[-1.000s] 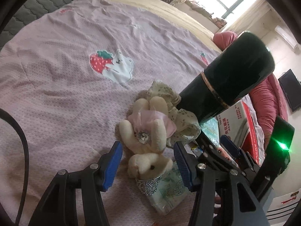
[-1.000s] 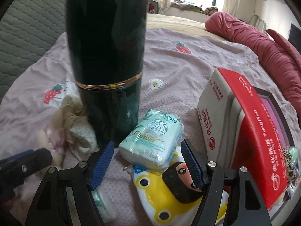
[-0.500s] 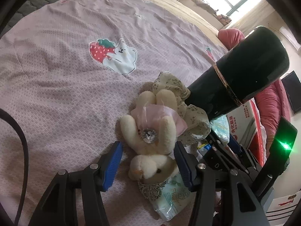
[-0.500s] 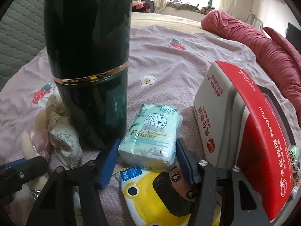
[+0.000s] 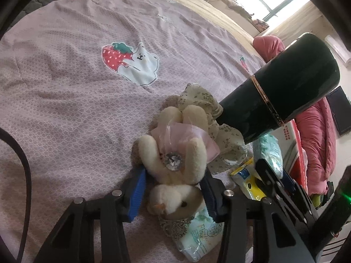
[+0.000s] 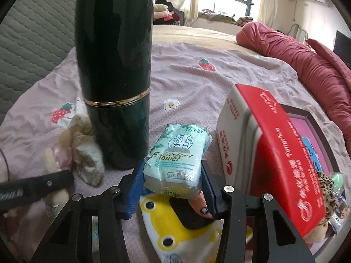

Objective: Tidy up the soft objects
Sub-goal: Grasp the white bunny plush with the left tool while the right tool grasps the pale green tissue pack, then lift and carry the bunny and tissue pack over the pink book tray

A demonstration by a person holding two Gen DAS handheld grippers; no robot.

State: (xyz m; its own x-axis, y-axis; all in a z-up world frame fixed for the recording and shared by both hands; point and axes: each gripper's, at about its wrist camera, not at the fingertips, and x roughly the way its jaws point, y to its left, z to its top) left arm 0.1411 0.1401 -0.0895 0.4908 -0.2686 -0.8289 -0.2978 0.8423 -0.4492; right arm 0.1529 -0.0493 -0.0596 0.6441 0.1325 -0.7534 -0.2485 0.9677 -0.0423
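A cream plush bear (image 5: 175, 166) in a pink skirt with a gem lies head-down on the pink bedspread (image 5: 65, 109). My left gripper (image 5: 173, 191) is shut on the bear at its neck, blue pads pressing both sides. A floral cloth toy (image 5: 217, 118) lies behind it. In the right wrist view a mint tissue pack (image 6: 177, 155) sits between the blue pads of my right gripper (image 6: 172, 187), which is shut on it. Under it lies a yellow frog pouch (image 6: 175, 236). Another tissue pack (image 5: 197, 239) lies under the bear's head.
A tall dark green flask (image 6: 116, 76) stands just left of the tissue pack, also in the left wrist view (image 5: 280, 92). A red and white box (image 6: 269, 153) stands to the right, with a leopard-print toy (image 6: 326, 188) beside it. A red duvet (image 6: 307, 61) lies behind.
Both grippers moved forward and closed: the left around the plush bear, the right around the mint tissue pack.
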